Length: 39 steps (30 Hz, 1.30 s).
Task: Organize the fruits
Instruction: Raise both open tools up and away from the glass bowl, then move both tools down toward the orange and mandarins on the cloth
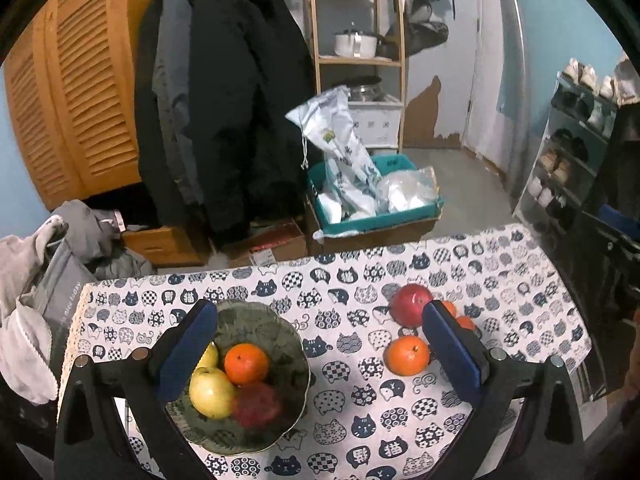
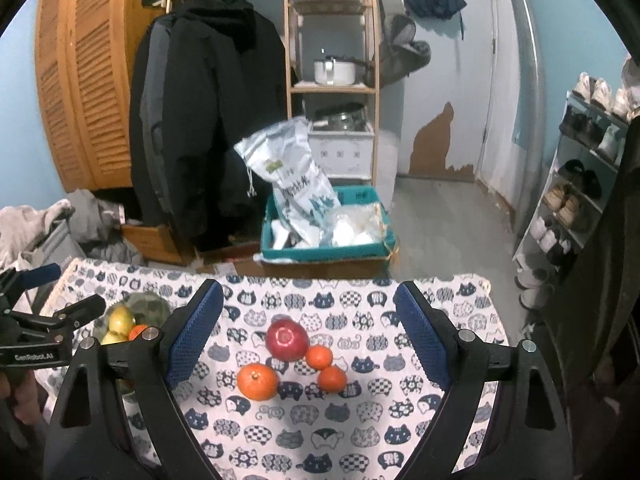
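Note:
A green bowl (image 1: 280,332) sits on the cat-print tablecloth (image 1: 352,420) and holds a yellow apple (image 1: 211,392), an orange (image 1: 246,363) and a blurred red fruit (image 1: 256,405). To its right on the cloth lie a red apple (image 1: 410,305), a large orange (image 1: 407,355) and two small oranges (image 1: 464,322). My left gripper (image 1: 320,344) is open and empty above the bowl's right side. My right gripper (image 2: 308,328) is open and empty above the red apple (image 2: 287,339), large orange (image 2: 257,381) and small oranges (image 2: 332,379). The bowl (image 2: 148,304) lies at the left.
The left gripper's body (image 2: 40,332) shows at the left edge of the right wrist view. Beyond the table's far edge stand a teal box of bags (image 1: 376,204), hanging coats (image 1: 224,112), a wooden shelf (image 1: 356,40) and a shoe rack (image 1: 572,152).

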Each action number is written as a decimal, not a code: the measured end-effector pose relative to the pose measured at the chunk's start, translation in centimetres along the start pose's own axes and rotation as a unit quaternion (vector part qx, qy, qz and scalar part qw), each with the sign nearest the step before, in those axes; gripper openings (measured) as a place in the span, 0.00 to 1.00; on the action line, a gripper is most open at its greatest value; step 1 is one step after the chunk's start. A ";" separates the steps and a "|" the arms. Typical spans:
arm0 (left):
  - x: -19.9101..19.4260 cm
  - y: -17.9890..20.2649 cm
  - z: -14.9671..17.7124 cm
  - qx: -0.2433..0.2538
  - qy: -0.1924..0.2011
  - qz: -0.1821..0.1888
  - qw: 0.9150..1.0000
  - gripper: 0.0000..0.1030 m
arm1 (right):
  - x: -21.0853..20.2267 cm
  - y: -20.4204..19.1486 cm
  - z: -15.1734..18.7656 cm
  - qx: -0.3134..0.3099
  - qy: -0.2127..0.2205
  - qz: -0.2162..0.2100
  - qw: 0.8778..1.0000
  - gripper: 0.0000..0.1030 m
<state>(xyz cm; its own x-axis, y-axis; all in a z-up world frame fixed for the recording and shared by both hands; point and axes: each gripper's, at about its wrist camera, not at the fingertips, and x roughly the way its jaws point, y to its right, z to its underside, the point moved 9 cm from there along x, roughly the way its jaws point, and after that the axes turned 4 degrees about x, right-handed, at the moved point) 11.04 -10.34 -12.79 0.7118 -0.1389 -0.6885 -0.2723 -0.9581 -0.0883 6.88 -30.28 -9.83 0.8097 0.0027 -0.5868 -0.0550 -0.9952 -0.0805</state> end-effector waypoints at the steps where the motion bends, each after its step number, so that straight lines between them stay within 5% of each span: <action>1: 0.4 0.1 0.2 0.002 -0.004 0.001 1.000 1.00 | 0.4 0.1 0.3 0.001 -0.006 0.000 1.000 0.85; 20: 9.4 3.1 4.5 -0.009 -0.122 0.037 0.992 1.00 | 8.7 4.2 6.8 0.044 -0.127 0.014 0.991 0.84; 39: 18.0 6.0 10.0 -0.042 -0.227 0.074 0.970 1.00 | 17.5 5.5 15.5 0.016 -0.254 0.039 0.966 0.80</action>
<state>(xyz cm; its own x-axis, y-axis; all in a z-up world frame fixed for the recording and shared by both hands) 15.74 -16.05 -32.88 0.3055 -0.1702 -0.9369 -0.2823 -0.9559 0.0816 11.72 -34.18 -33.05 0.4108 -0.0168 -0.9116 -0.1291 -0.9908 -0.0399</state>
